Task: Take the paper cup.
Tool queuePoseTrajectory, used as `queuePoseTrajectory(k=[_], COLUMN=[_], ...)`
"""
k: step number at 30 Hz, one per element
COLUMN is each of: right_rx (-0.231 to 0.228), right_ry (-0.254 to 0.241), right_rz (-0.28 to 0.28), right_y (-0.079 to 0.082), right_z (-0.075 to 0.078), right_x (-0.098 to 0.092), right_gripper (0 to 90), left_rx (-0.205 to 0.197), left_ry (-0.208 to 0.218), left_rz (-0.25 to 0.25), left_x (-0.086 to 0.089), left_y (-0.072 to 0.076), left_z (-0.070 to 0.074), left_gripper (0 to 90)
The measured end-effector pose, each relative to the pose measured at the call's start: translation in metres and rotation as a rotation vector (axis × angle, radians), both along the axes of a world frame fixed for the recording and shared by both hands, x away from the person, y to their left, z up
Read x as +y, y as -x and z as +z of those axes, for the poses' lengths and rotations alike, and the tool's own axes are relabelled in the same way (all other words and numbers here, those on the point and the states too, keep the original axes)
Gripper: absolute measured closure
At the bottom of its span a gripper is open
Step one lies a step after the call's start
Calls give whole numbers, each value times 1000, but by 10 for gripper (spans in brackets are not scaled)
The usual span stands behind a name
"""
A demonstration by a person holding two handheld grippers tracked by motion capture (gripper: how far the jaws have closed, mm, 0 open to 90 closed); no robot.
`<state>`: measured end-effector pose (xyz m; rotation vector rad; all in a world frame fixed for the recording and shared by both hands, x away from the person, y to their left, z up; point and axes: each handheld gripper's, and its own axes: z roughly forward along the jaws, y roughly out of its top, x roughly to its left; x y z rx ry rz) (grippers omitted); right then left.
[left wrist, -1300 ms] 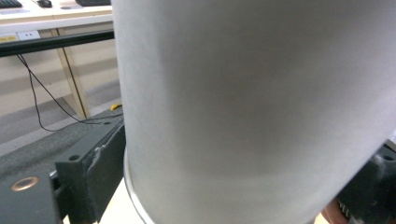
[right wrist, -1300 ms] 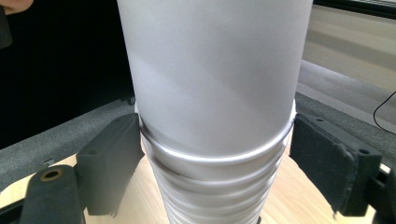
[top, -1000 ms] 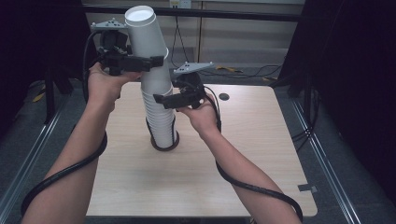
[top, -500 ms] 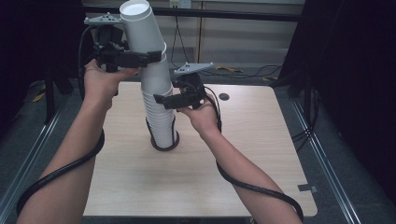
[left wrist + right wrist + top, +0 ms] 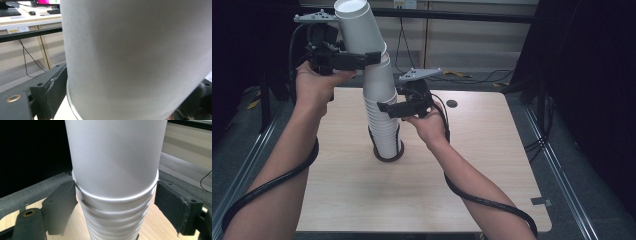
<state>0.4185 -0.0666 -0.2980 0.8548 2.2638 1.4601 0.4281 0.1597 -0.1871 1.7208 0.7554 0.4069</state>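
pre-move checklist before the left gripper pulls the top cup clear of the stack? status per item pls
1. Left gripper shut on top cup: ok.
2. Top cup free of the cup stack: not ok, its lower end sits on the stack's top, tilted.
3. Right gripper steadying the stack: cannot tell; the right gripper view shows gaps beside both pads.
4. Stack base seated in the black ring: ok.
5. Stack straight: not ok, it leans.

High view looks down; claw views face the cup stack (image 5: 382, 115) closely.
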Motion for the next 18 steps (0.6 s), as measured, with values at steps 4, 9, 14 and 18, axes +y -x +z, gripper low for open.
queuePoseTrajectory(k=[4,9,14,18], right_rx=[4,3,7,6], right_ry=[2,20,22,21], right_rz=[4,5,4,3], right_y=[0,1,1,1], right_z=[-1,-4,-6,-7], right_x=[0,1,0,-1], right_gripper=[177,193,192,192], left_rx=[11,15,14,14], left_ry=[-8,-18,-13,-14], left_rz=[-2,-6,-8,-15], left_x=[3,9,15,19], left_y=[1,4,8,11], left_z=[1,2,-1,-4], left_gripper=[92,92,92,92])
